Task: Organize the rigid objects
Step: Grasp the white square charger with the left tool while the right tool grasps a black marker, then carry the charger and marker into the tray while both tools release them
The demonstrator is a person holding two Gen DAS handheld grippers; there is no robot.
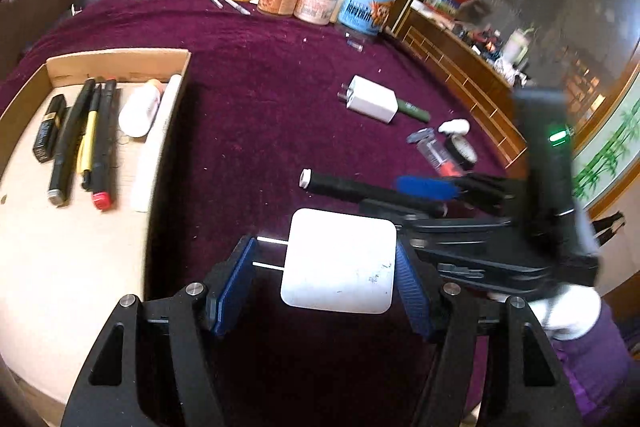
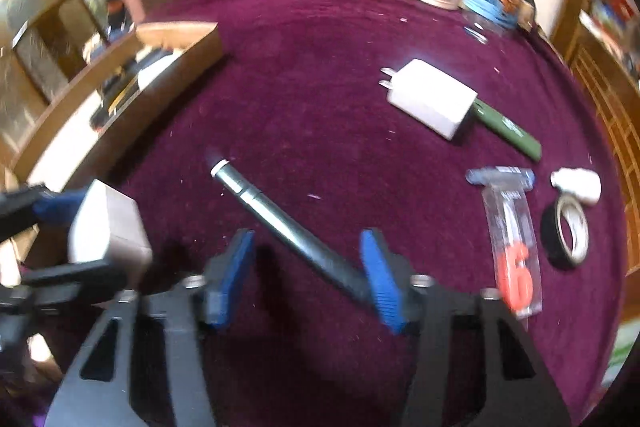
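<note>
Pens [image 1: 80, 143] sit boxed; my left tool [image 1: 326, 267] clamps a charger [image 1: 340, 263], right tool [image 2: 308, 275] gapes over a marker [image 2: 288, 223]; several items remain.

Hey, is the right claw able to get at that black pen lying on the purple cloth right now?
Probably yes. The right claw is open, with the black pen lying slantwise between its pads; its near end meets the right-hand pad. Nothing covers it, and the left claw, holding a white charger, sits off to the side.

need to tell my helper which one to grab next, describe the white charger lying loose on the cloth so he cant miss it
Start at the purple cloth, right of the cardboard box. The white charger lies flat, prongs toward the far jars, its back touching a green pen. No hand-held gripper holds it, unlike the other charger.
</note>
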